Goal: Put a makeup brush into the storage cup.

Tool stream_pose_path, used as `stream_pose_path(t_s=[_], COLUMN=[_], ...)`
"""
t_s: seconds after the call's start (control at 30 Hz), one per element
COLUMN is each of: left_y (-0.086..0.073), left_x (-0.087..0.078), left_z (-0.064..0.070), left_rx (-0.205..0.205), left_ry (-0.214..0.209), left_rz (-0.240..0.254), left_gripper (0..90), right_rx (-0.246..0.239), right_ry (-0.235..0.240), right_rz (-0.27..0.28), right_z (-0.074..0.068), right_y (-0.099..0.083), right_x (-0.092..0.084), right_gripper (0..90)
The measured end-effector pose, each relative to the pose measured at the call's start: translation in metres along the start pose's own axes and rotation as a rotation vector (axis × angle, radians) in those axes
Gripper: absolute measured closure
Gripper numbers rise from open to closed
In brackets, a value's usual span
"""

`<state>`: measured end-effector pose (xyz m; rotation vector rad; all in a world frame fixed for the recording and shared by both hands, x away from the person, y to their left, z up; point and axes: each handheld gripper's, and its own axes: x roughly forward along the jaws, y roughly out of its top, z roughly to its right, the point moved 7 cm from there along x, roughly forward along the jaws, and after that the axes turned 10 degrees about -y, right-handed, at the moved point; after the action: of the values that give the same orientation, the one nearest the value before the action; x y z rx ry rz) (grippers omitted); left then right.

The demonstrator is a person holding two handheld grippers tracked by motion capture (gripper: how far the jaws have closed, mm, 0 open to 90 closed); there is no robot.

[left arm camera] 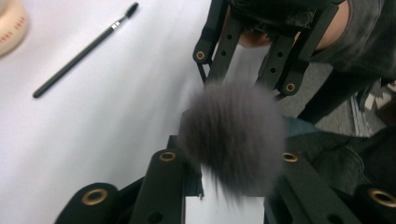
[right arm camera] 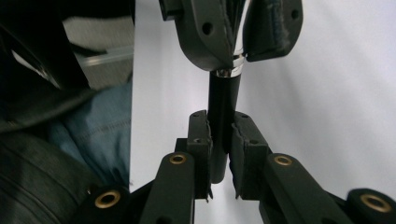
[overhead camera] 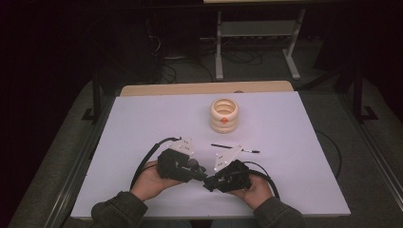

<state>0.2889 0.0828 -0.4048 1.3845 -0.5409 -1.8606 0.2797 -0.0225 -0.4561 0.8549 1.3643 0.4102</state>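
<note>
- My right gripper [right arm camera: 222,135] is clamped on the black handle of the fluffy brush [right arm camera: 224,93]. Both pads press the shaft near its lower end, and the handle runs straight up between them.
- My left gripper [right arm camera: 231,51] grips the same brush higher up, closed on the silver ferrule. In the left gripper view the grey bristle head [left arm camera: 233,135] puffs out just past its jaws.
- The brush therefore bridges the two grippers, held off the table [overhead camera: 142,123] near my edge of it. In the high view the two sets of tips meet between my hands.
- I judge this to be a handover. Only one gripper should let go, and only once the other has a firm hold, or the brush will drop or twist.
- The left grip is on a smooth, round ferrule beside soft bristles, so it could slip. The right grip on the handle looks like the safer one to carry with.
- I should open the releasing jaws fully before pulling away, and draw back along the brush's axis so the pads do not snag it.
- The cream ringed holder [overhead camera: 225,115] stands upright toward the far side, well apart from my hands. I take it to be where the brush goes, handle down.
- The thin brush [overhead camera: 235,148] lies flat between my hands and the holder, so I should lift over it.
</note>
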Motion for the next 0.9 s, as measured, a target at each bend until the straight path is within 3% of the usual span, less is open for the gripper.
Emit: stream_pose_path(t_s=[0.1,0.43,0.63,0.9], left_y=[0.001,0.004,0.005,0.009], left_x=[-0.003,-0.002,-0.006,-0.012], left_z=[0.000,0.001,-0.004,-0.015], left_rx=[-0.013,-0.018,-0.015,-0.054], left_ry=[-0.001,-0.007,0.035,0.048], left_rz=[0.023,0.033,0.019,0.027], left_gripper=[72.4,77.5,77.7,77.7], right_rx=[0.026,0.012,0.050,0.147], right_ry=[0.007,-0.013,-0.049,-0.122], right_rz=[0.011,0.015,0.004,0.036], right_z=[0.000,0.001,0.007,0.020], right_y=[0.001,0.002,-0.003,-0.022], right_x=[-0.001,0.002,-0.009,-0.037], right_gripper=[78.1,76.8,58.6,48.1])
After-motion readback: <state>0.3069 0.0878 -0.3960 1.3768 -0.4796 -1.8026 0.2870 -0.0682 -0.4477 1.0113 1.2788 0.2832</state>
